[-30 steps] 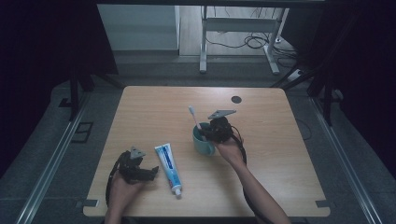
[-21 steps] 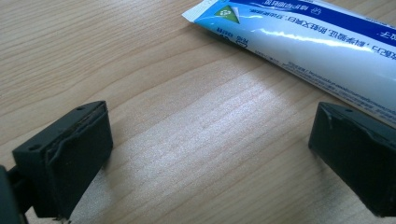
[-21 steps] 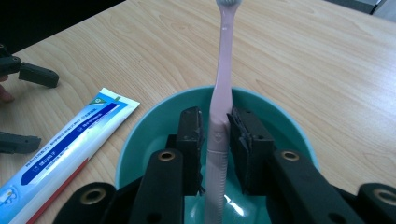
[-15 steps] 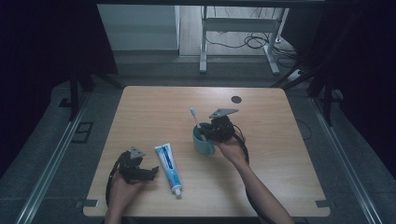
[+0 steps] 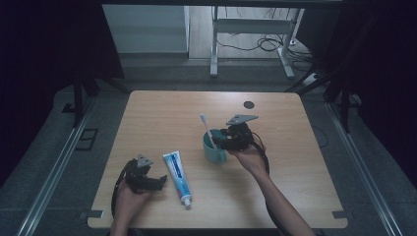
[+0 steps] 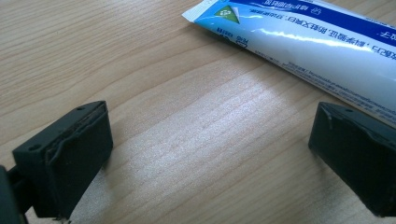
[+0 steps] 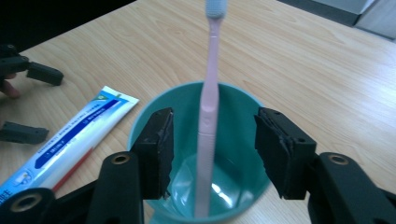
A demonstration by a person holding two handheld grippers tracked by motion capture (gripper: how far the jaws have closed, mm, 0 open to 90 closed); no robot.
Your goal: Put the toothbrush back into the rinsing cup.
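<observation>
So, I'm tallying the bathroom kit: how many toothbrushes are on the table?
1: a pink toothbrush stands in the teal cup, near the table's middle. None lies elsewhere on the table.

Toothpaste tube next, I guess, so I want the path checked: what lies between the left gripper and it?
Bare wood: in the left gripper view, table alone separates the left gripper from the toothpaste tube.

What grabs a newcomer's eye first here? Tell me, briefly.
A pink toothbrush stands in a teal cup near the table's middle, with the right gripper over the cup, jaws just opened and clear of the brush. Left of the cup lies a blue-and-white toothpaste tube, beside the open left gripper.
</observation>
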